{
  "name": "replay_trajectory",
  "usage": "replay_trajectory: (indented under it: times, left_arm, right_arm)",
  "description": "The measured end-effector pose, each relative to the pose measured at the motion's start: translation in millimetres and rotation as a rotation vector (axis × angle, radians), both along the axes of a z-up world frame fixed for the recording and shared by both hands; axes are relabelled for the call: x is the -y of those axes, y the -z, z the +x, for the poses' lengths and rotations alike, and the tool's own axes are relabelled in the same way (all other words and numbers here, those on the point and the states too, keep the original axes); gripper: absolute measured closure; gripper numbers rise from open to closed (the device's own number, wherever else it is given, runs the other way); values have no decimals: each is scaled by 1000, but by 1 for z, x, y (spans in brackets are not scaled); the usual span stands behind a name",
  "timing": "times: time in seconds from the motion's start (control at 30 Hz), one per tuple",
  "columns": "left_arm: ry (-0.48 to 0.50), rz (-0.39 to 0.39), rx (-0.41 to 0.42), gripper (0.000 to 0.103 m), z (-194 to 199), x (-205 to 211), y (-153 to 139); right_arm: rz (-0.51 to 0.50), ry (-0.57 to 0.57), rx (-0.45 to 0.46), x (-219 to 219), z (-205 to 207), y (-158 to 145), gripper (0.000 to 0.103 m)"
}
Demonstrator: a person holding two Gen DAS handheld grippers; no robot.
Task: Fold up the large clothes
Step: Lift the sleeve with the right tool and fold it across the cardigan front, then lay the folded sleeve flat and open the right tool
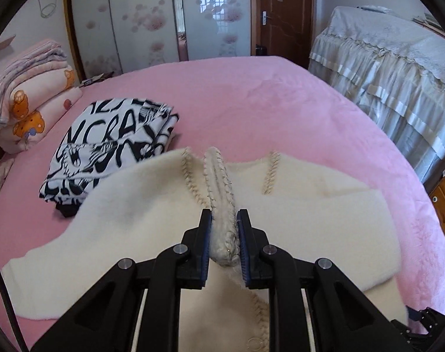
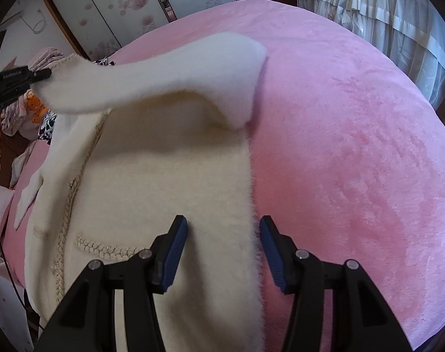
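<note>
Garment: a cream-white fuzzy knit cardigan with braided trim (image 2: 169, 182) lies spread on the pink plush bed cover (image 2: 354, 152), its right side edge running between the right fingers.
Left gripper (image 1: 224, 220): fingers pinching the thick braided front edge (image 1: 219, 182) of the cardigan; in the right view that part is lifted off the bed and arcs across the body.
Right gripper (image 2: 223, 226): fingers spread, straddling the cardigan's side edge and low over it; I cannot tell if they touch, and nothing is clamped.
Nearby: a folded black-and-white printed cloth (image 1: 111, 143) sits just beyond the cardigan, with a stack of pink cartoon-print quilts (image 1: 31, 99) further off.
Step, as I judge it: carrying the lifted part across for a fold.
Doing it well: keep the pinch firm on the braid, draw the cloth taut and level, let the right gripper pin the side edge so the body does not drag, and lay edges flush.
</note>
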State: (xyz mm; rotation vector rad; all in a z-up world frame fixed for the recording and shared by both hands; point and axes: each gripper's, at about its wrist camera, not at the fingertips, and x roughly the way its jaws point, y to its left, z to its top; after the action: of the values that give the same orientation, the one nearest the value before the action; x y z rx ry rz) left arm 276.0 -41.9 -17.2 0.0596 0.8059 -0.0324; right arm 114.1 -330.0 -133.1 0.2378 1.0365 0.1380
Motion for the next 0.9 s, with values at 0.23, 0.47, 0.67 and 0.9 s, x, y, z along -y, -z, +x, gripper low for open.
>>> replay_trajectory:
  times: [0.23, 0.47, 0.67, 0.9]
  left_arm:
    - [-44, -78, -54, 88, -14, -41, 37]
    - [-70, -78, -118, 38, -10, -68, 70]
    - [-170, -236, -276, 34, -6, -115, 118]
    - [-142, -287, -276, 34, 19, -119, 130]
  right_arm:
    - [-48, 1, 27, -5, 19, -9, 51]
    - [-79, 7, 36, -2, 40, -15, 51]
    - [-46, -11, 30, 0, 52, -24, 51]
    - [-30, 4, 59, 10, 100, -43, 35]
